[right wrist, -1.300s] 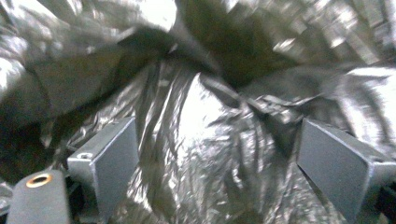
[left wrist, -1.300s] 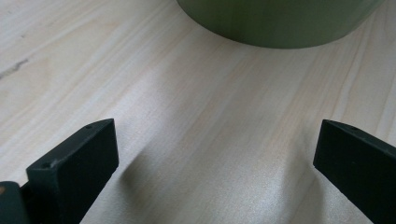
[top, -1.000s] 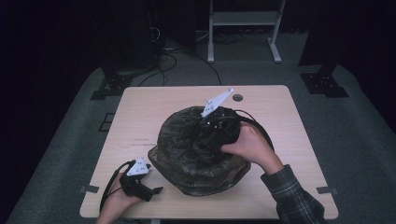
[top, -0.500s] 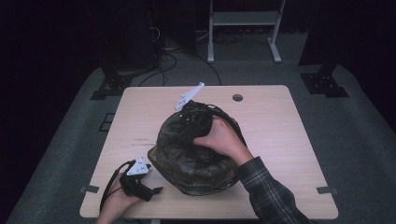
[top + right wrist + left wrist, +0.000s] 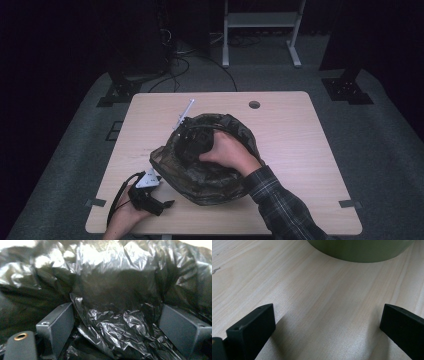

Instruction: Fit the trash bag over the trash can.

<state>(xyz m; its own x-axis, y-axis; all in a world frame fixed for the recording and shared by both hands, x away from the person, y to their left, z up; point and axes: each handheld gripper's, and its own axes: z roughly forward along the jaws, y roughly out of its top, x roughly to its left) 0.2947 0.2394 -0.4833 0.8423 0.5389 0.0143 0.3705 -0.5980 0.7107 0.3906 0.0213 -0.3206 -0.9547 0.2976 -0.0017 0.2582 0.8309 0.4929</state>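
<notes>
Dark floor and black equipment stands surround a pale wooden counter (image 5: 300,150), and near its middle sits a round bin (image 5: 165,167) lined with a black plastic bag (image 5: 230,135). Over the last second the right gripper (image 5: 192,142) has swung from the far right side of the bin's mouth across to its far left side, and the bag's rim has shifted with it, so the liner now looks more gathered around the opening. I take that to mean the person is working round the rim, spreading or seating the bag, with the near-left edge probably left to do. In the right gripper view the jaws stand released, wide apart, with crinkled glossy film bunched between and beyond them; nothing is pinched. The left gripper (image 5: 147,197) has stayed at the counter's near-left corner, just beside the bin, its jaws likewise spread over bare wood, with the bin's olive wall at the top of its view. The bag itself is thin, shiny and heavily creased, semi-translucent where it drapes over the bin's side, and it sags into the middle.
</notes>
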